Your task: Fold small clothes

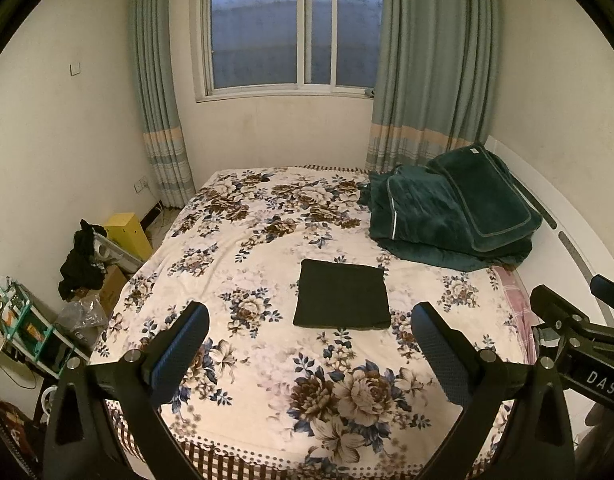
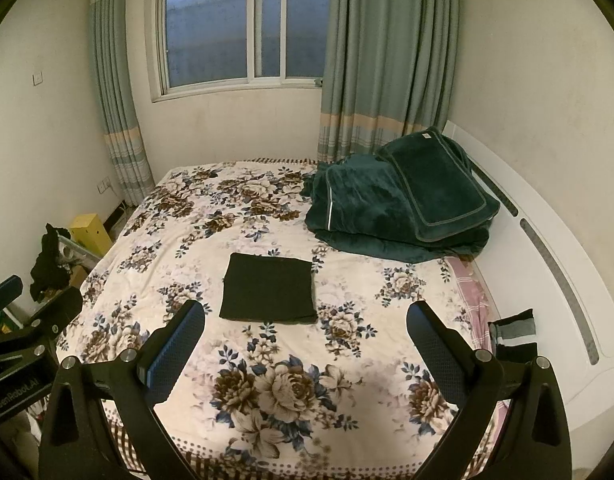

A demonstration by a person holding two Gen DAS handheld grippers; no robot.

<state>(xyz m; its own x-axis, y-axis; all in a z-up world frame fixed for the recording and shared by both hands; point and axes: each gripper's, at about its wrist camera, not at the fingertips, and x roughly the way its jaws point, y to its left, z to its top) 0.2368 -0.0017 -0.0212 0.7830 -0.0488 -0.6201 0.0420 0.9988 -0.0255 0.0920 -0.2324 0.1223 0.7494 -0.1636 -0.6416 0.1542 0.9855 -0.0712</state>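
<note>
**Here: both grippers stand off from a folded cloth**

Here the left gripper (image 1: 310, 340) and the right gripper (image 2: 305, 338) hover above the near end of the bed (image 1: 267, 412), each with its jaws spread wide and nothing between them. The cloth (image 1: 342, 295), a small dark garment, lies flat as a neat rectangle beyond the fingertips of both, ahead of the left jaws and ahead and slightly left of the right jaws, touching neither. A green quilt (image 2: 399, 208) is heaped farther off to the right, well apart from the cloth. Judged from its squared edges, the fold appears finished or nearly so. Any further fold would call for lowering both grippers to the near edge, closing on its corners.
</note>
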